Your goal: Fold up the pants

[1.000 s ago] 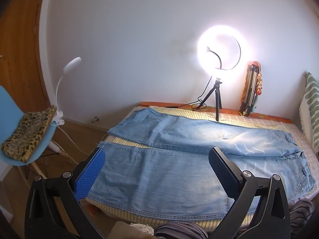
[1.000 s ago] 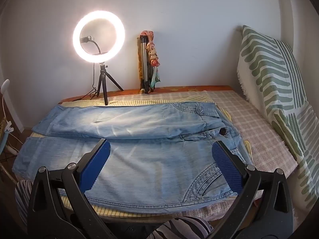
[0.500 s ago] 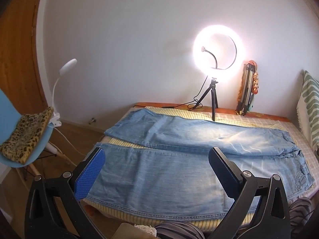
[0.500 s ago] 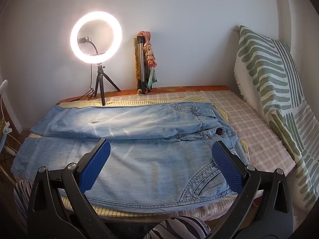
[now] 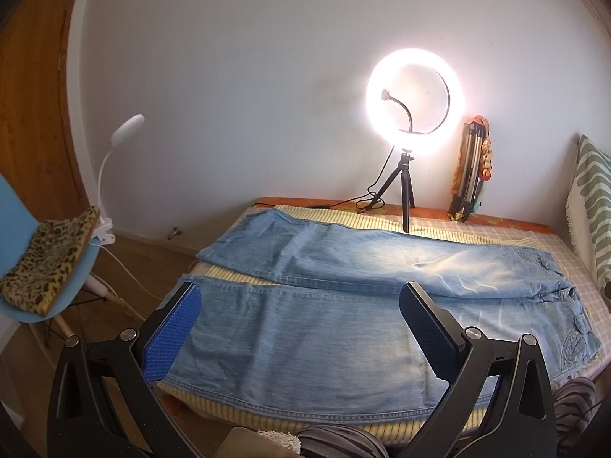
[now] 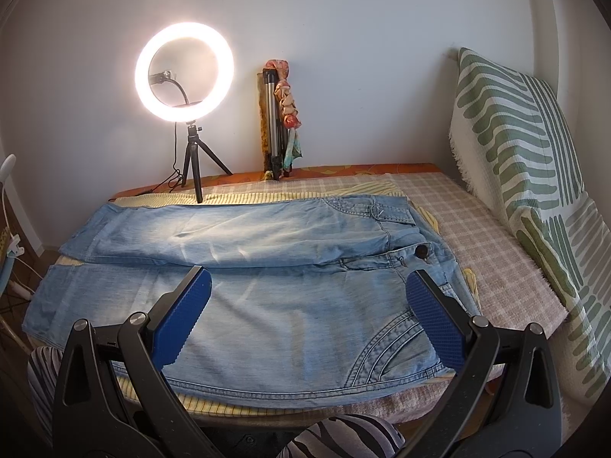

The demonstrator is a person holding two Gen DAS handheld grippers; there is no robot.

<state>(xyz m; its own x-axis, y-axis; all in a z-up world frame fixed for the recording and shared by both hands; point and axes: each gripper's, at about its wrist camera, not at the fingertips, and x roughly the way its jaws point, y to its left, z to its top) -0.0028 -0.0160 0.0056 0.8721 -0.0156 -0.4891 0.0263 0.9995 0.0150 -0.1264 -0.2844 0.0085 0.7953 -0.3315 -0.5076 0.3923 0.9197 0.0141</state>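
White wall fills the view ahead of both your claws, with a lit ring light (image 5: 414,101) on a small tripod standing at the far edge of the bed (image 6: 496,252). Right of the light from your left claw (image 5: 301,318), a folded tripod (image 5: 471,171) leans on the wall with a patterned cloth hung on it. A checked cover lies over the bed, with a yellow striped sheet under the jeans (image 5: 343,305). Off to the right of your right claw (image 6: 311,305), a green-and-white patterned pillow (image 6: 527,175) stands against the wall. Far left of your left claw there's a blue chair (image 5: 23,236) with a leopard-print cushion, a white clip lamp (image 5: 122,133) and a wooden door.

The jeans lie flat straight ahead of both claws, spread lengthwise across the bed, legs side by side and slightly apart at the hems, waist and button toward the pillow. The denim is pale, faded and lightly creased.

Both claws are released, blue pads spread wide, hanging above the near leg and touching nothing. Striped fabric on your knees shows below them.
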